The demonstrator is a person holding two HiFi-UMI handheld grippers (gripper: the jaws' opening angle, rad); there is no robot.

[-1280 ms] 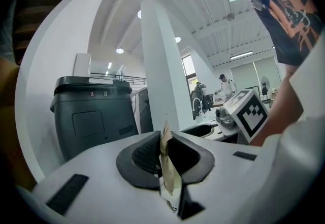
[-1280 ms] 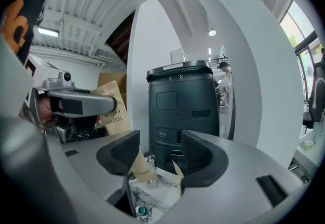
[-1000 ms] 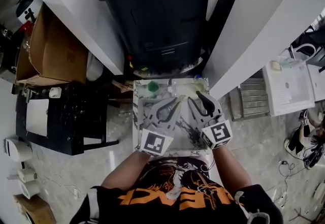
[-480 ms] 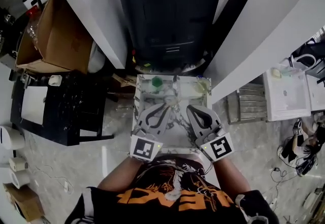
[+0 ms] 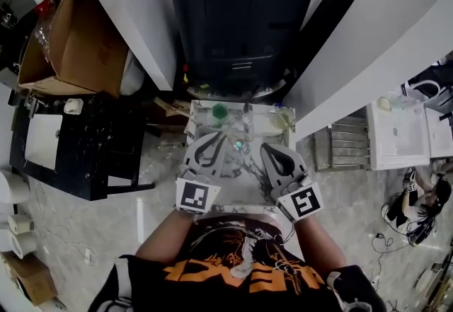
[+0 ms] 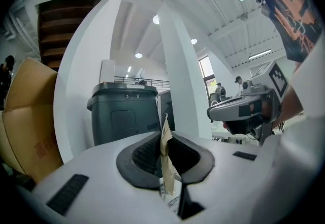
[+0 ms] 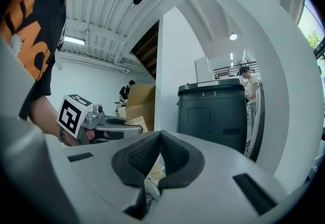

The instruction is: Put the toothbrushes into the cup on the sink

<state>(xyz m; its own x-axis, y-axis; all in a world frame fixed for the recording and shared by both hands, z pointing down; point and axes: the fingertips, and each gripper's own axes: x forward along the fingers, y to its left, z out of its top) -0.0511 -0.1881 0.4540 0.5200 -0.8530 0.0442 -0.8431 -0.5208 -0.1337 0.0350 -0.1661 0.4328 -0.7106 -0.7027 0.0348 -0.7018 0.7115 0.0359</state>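
A small marbled sink top (image 5: 241,187) lies just in front of the person. At its back edge I see a green object (image 5: 220,112) and a clear cup-like thing (image 5: 283,118), both too small to make out. My left gripper (image 5: 219,138) hovers over the left half. In the left gripper view it (image 6: 165,139) is shut on a thin tan card strip (image 6: 166,159) that stands upright between the pads. My right gripper (image 5: 267,151) is over the right half, and its pads (image 7: 175,154) meet with nothing between them. No toothbrush is clearly visible.
A big black wheeled bin (image 5: 241,13) stands right behind the sink top, between two white slanted columns. An open cardboard box (image 5: 67,49) and a black stand (image 5: 92,155) are to the left. A white table (image 5: 400,130) is on the right.
The right gripper's jaws have gone from spread apart to shut. Both grippers sit slightly nearer the person, and the left one still grips the tan strip.
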